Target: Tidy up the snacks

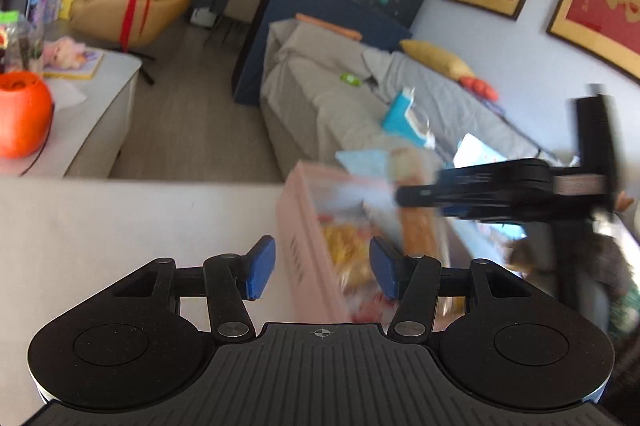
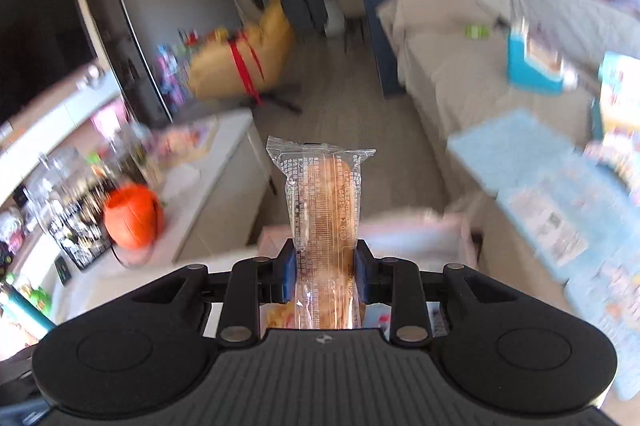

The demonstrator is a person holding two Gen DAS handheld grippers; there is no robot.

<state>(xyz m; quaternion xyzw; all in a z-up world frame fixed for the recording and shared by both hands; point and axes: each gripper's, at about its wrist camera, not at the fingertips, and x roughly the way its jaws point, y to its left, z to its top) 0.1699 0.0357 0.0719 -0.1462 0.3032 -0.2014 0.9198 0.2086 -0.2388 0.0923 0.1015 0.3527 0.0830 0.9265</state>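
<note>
A pink box [image 1: 304, 226] holding several snack packets stands on the white table [image 1: 120, 226]. My left gripper [image 1: 322, 268] is open and empty, its blue pads on either side of the box's near left wall. My right gripper [image 2: 324, 276] is shut on a clear-wrapped biscuit packet [image 2: 322, 202], which stands upright between the pads. In the left wrist view the right gripper [image 1: 404, 196] is blurred above the box with the orange packet [image 1: 418, 230] hanging from it. The pink box [image 2: 416, 226] is blurred below the packet in the right wrist view.
An orange pumpkin pot [image 1: 22, 114] sits on a low white cabinet [image 1: 100, 122] to the left. A grey sofa [image 1: 328, 94] with a blue snack bag [image 1: 404, 118] lies beyond the table. Blue snack packs [image 2: 540, 194] lie to the right.
</note>
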